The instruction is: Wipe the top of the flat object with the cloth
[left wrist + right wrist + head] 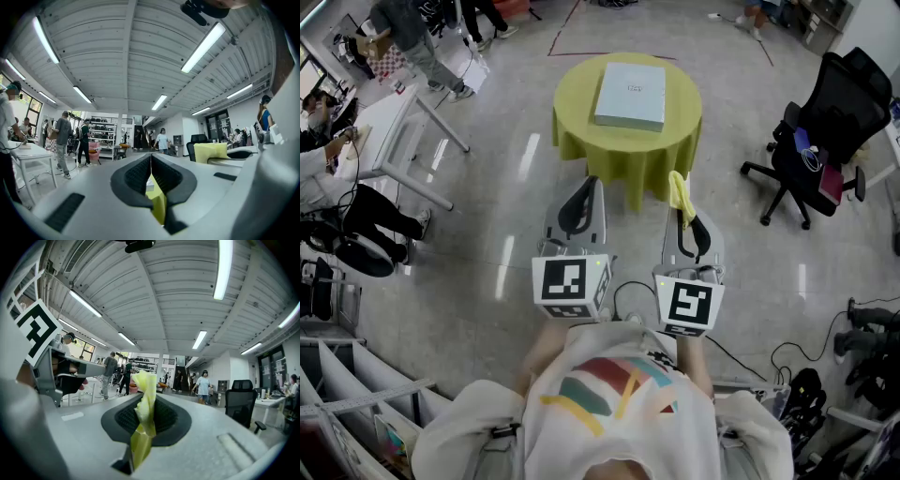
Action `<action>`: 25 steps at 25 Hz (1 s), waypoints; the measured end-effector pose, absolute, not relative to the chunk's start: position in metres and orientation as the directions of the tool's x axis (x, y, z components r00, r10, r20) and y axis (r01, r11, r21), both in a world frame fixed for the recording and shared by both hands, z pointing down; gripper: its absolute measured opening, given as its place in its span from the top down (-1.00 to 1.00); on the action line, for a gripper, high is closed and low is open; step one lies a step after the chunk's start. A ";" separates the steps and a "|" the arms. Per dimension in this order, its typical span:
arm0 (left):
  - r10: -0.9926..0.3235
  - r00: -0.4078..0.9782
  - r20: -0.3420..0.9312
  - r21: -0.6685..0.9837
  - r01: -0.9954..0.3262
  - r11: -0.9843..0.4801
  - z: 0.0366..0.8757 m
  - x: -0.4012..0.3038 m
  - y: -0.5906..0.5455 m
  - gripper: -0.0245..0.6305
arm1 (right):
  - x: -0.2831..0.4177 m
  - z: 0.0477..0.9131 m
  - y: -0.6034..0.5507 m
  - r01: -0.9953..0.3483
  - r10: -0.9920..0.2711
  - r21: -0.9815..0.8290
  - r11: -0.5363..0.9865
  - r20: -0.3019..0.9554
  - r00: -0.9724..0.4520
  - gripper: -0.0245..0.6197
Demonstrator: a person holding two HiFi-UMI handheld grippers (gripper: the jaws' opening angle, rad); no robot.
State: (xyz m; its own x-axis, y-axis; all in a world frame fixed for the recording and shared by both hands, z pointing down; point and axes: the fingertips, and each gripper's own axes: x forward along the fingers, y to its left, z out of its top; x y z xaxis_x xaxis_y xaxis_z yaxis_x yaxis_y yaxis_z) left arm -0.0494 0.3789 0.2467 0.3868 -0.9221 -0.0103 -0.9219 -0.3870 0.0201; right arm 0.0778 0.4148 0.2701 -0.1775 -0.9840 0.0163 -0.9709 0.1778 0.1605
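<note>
A flat pale blue-grey box (630, 94) lies on a round table under a yellow-green tablecloth (581, 127), ahead of me across bare floor. Both grippers hover side by side short of the table, pointing toward it. My right gripper (682, 208) is shut on a yellow cloth (677, 189); in the right gripper view the cloth (144, 414) stands pinched between the black pads of that gripper (149, 401), its end sticking up past the tips. My left gripper (584, 192) is shut with nothing in it, its jaws (151, 158) meeting in a thin line.
A black office chair (825, 141) stands right of the table. A white table (398, 127) with people around it is at the left. Cables (750, 356) trail on the floor at lower right, shelving (347, 394) at lower left. Several people stand farther back.
</note>
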 end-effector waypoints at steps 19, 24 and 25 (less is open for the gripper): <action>-0.948 0.318 -0.019 0.027 -0.948 -0.318 0.243 -0.049 0.386 0.88 | 0.094 0.271 0.421 -0.959 -0.975 0.178 0.220 -0.003 -0.224 0.84; -0.961 0.276 -0.016 0.036 -0.960 -0.277 0.250 -0.054 0.394 0.88 | 0.106 0.283 0.419 -0.966 -0.974 0.132 0.224 0.007 -0.225 0.84; -0.963 0.268 -0.017 0.039 -0.963 -0.268 0.252 -0.056 0.392 0.88 | 0.107 0.286 0.417 -0.964 -0.973 0.135 0.229 0.013 -0.229 0.84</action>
